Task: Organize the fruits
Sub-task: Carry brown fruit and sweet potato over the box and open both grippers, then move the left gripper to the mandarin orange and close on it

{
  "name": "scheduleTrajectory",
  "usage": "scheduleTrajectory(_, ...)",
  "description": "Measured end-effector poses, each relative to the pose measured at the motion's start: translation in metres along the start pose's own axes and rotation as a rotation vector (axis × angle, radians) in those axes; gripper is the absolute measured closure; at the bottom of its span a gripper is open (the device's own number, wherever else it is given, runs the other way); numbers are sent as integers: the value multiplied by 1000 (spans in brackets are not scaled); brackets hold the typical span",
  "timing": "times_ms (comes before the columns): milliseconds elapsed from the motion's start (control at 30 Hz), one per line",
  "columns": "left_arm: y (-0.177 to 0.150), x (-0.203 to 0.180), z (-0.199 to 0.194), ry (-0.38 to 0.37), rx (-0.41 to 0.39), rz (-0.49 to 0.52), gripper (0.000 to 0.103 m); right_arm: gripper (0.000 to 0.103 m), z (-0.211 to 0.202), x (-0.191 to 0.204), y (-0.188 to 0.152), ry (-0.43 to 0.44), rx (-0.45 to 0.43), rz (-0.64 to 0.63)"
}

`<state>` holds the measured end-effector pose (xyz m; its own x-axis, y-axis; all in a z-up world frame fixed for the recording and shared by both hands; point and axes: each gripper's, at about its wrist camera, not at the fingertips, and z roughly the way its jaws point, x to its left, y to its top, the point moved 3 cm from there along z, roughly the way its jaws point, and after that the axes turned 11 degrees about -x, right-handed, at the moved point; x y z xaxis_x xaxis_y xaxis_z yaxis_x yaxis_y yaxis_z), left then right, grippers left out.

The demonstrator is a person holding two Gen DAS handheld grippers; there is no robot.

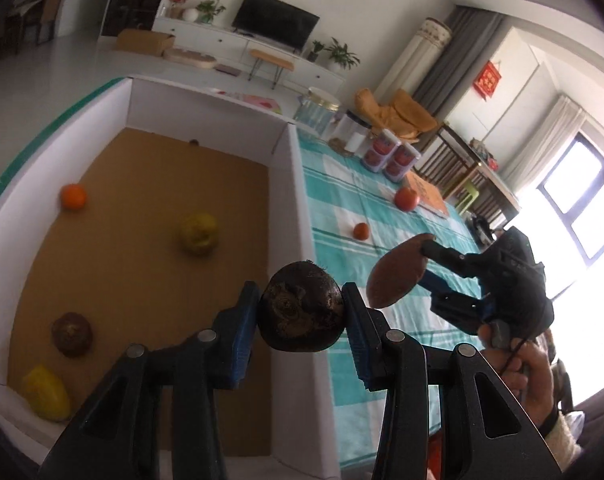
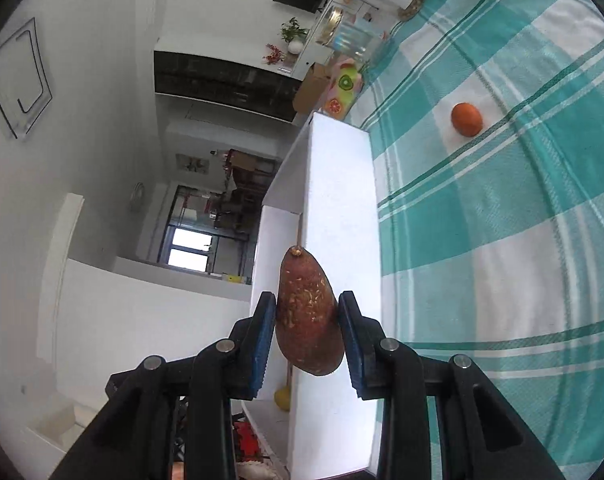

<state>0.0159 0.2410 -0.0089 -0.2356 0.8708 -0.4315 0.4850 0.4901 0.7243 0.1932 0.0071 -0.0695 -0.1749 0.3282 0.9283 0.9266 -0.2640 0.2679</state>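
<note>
left gripper [image 1: 302, 312] pinched on a dark round fruit [image 1: 300, 306] above the white box [image 1: 298, 208], right gripper [image 2: 306, 320] clamped on a brown avocado [image 2: 307, 316], small orange fruit [image 2: 466, 119] left on the checked tabletop [image 2: 501, 240]

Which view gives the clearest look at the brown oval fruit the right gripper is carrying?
The right wrist view: the brown oval fruit fills the centre, its speckled skin and stem end sharp between the right gripper pads. The left wrist view shows it smaller and backlit, only as a dark shape.
</note>
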Motion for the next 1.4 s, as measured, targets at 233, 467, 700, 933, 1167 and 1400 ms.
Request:
scheduleTrajectory(233, -10, 51, 11, 246, 57, 45, 59, 72, 96, 76, -56, -67, 182, -240)
scheduleTrajectory(467, -14, 60, 6, 339, 36, 77, 24, 44, 127, 86, -87, -221, 160, -506)
scheduleTrajectory(700, -6, 4, -7, 207, -60, 151, 19, 0, 9, 51, -48, -561, -320, -805)
scheduleTrajectory(933, -46, -123, 26, -113, 56, 294, 14, 0, -108, -72, -8, -1071, -449, -743)
scheduleTrajectory(1167, -105, -189, 105, -169, 220, 287, 14, 0, -177, -109, 3, -1084, -561, -530)
scheduleTrajectory(1400, -112, -170, 146, 20, 109, 353, 14, 0, -166, -115, 0, -1097, -534, -507)
